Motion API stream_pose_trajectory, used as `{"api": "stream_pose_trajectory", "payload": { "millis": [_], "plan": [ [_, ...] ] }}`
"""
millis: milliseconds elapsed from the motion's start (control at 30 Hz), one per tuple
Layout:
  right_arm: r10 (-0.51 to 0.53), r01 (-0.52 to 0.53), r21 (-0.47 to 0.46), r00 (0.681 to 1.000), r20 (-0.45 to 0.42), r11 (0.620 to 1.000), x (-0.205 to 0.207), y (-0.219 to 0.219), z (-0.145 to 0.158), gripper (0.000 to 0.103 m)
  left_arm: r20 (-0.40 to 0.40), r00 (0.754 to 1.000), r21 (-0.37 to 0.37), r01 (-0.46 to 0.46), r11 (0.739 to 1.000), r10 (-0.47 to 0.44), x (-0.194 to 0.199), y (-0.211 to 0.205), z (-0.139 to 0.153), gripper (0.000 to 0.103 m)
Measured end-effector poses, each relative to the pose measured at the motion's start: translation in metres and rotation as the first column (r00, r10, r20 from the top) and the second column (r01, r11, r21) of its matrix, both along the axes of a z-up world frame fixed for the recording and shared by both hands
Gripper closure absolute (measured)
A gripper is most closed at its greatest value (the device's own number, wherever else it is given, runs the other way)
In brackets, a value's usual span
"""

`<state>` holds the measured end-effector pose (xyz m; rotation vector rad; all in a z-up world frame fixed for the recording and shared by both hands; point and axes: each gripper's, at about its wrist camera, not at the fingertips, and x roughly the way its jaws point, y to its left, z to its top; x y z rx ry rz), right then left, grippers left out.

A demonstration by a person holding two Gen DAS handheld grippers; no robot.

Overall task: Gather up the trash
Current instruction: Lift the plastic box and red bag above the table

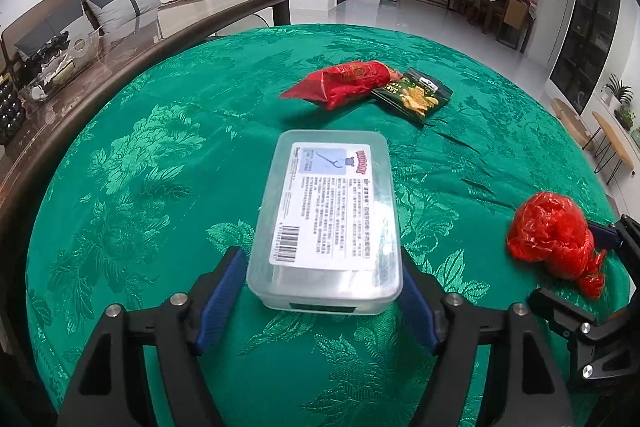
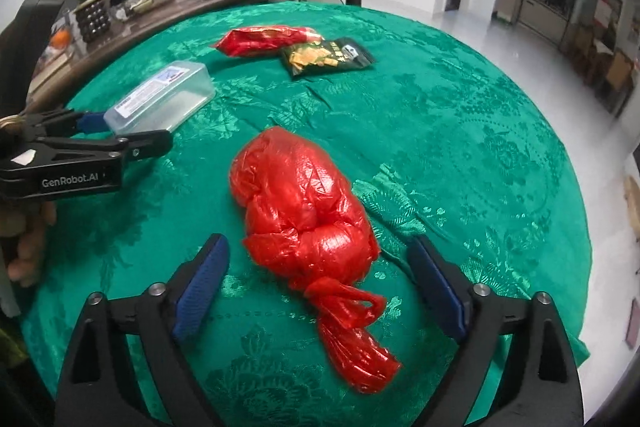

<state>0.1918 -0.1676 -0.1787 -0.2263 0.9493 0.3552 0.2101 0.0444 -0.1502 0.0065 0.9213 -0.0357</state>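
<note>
Green brocade tablecloth (image 2: 460,115), round table. Right gripper (image 2: 318,279) is spread wide and empty, straddling the knotted red plastic bag (image 2: 304,203); the bag's long axis runs along the fingers, knot end nearest. Left gripper (image 1: 320,291) brackets the clear plastic box (image 1: 326,223), pads just off its sides. Snack packets lie far side.

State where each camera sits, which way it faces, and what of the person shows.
Left wrist: on the left gripper, looking down its jaws at the clear plastic box; no body visible.
Right wrist: on the right gripper, facing the red knotted bag; fingers show at left.
Shared: both see box, bag, red snack packet, green snack packet, each other's gripper.
</note>
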Motion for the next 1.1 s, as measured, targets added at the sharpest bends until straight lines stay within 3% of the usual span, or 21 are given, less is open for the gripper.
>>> {"api": "stream_pose_trajectory", "payload": {
  "millis": [733, 867, 1000, 1100],
  "plan": [
    [-0.008, 0.008, -0.007, 1.0, -0.006, 1.0, 0.0, 0.001, -0.002, 0.005, -0.015, 1.0, 0.005, -0.027, 1.0, 0.027, 0.002, 0.003, -0.001, 0.014],
    [0.023, -0.022, 0.034, 0.999, -0.029, 0.999, 0.002, -0.005, 0.0, 0.005, -0.04, 0.998, -0.016, 0.038, 0.999, -0.039, 0.0, 0.002, 0.003, 0.014],
    [0.025, -0.016, 0.134, 0.997, -0.067, 0.991, 0.008, -0.022, 0.017, 0.006, -0.017, 0.995, -0.016, 0.1, 0.995, -0.1, -0.002, -0.003, 0.012, 0.014],
    [0.067, -0.06, 0.112, 0.996, -0.066, 0.992, 0.011, -0.022, 0.029, 0.007, -0.029, 0.994, -0.018, 0.11, 0.994, -0.11, 0.004, -0.004, 0.011, 0.015]
  ]
}}
